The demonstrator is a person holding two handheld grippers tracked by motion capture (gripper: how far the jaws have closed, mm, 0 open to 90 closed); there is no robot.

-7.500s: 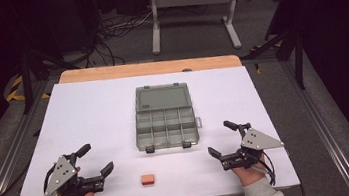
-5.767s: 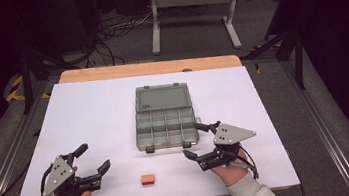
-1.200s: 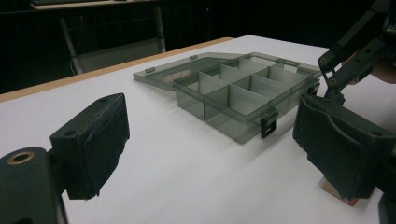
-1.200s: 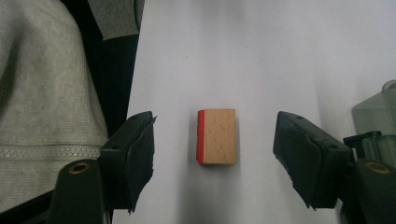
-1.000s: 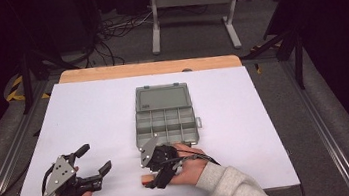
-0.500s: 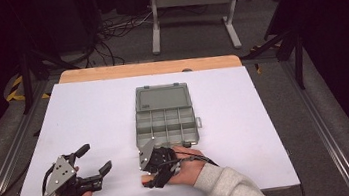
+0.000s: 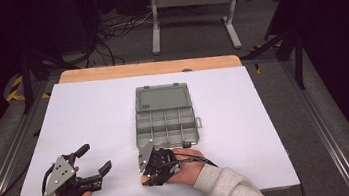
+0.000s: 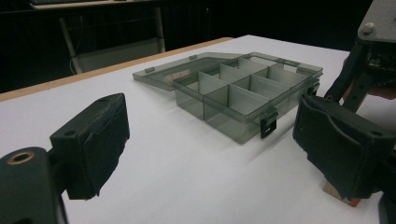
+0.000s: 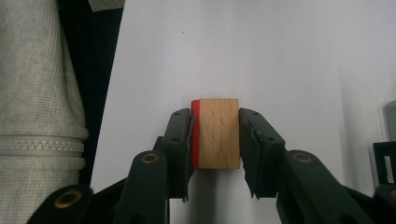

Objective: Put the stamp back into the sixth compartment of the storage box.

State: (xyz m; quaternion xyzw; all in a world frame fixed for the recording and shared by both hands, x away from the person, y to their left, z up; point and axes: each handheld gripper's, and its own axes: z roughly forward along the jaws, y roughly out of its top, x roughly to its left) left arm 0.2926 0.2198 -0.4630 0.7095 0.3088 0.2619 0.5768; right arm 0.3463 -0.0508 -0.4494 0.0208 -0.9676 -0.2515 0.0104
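R claw (image 9: 215,135) clamped on wood block (image 9: 217,133)

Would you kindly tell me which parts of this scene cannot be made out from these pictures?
- Small wooden block with a red face: in the high view the right gripper and its hand cover it; in the left gripper view a jaw hides most of it.
- Whether the block has left the white table: not clear in the right gripper view.
- Grey plastic compartment box: what its cells hold is too small in the high view.
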